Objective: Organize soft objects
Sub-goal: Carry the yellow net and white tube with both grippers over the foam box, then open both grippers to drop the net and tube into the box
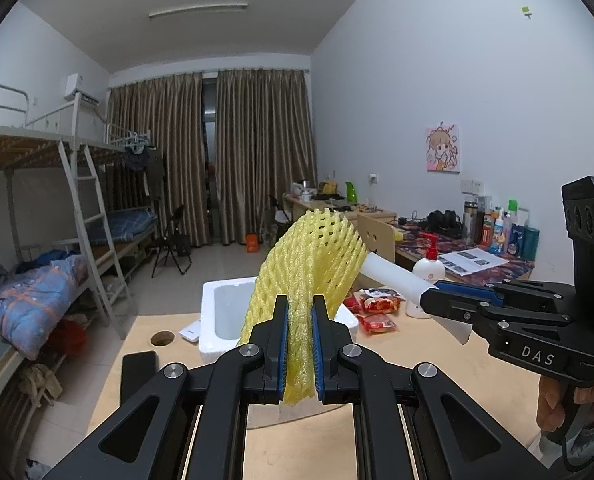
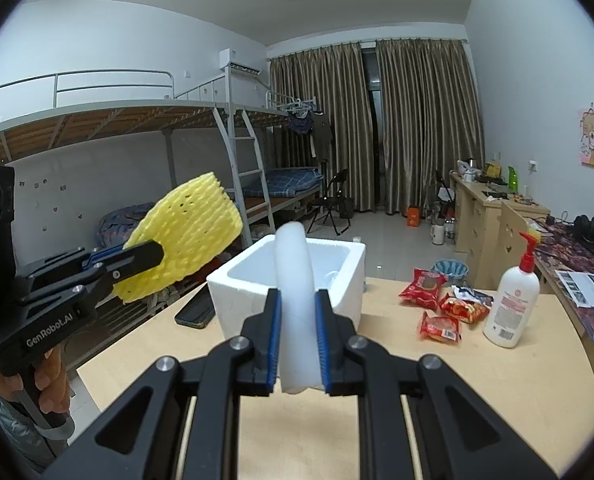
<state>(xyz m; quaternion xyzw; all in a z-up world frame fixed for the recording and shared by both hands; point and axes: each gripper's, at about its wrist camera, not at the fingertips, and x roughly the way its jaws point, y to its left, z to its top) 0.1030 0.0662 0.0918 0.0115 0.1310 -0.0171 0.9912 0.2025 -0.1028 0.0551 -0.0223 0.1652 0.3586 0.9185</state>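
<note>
**Above the foam box: two soft pieces held, risks and tally**

Over the round-edged wooden table, both claws loaded. Left gripper pinched narrow on a yellow foam fruit net, lower end squashed flat between the blue pads, upper part fanned out above the jaws. Right gripper pinched narrow on a white foam sheet, folded or rolled, standing up between the jaws. White styrofoam box open-topped, just beyond both claws, on the table.

Risks, judged:
- Net springy; likely to rebound on release and perch on the box rim rather than drop in.
- White sheet tall and bent; may catch the near wall of the box or unroll across the opening.
- Box light; a nudge from either claw could slide it toward the black phone beside it.
- Both pieces nearly touching in the left view; could tangle if lowered together.

Count:
- Foam net: 1
- White foam sheet: 1
- Styrofoam box: 1
- Red snack packets: 3
- Pump lotion bottle: 1
- Phone: 1
</note>
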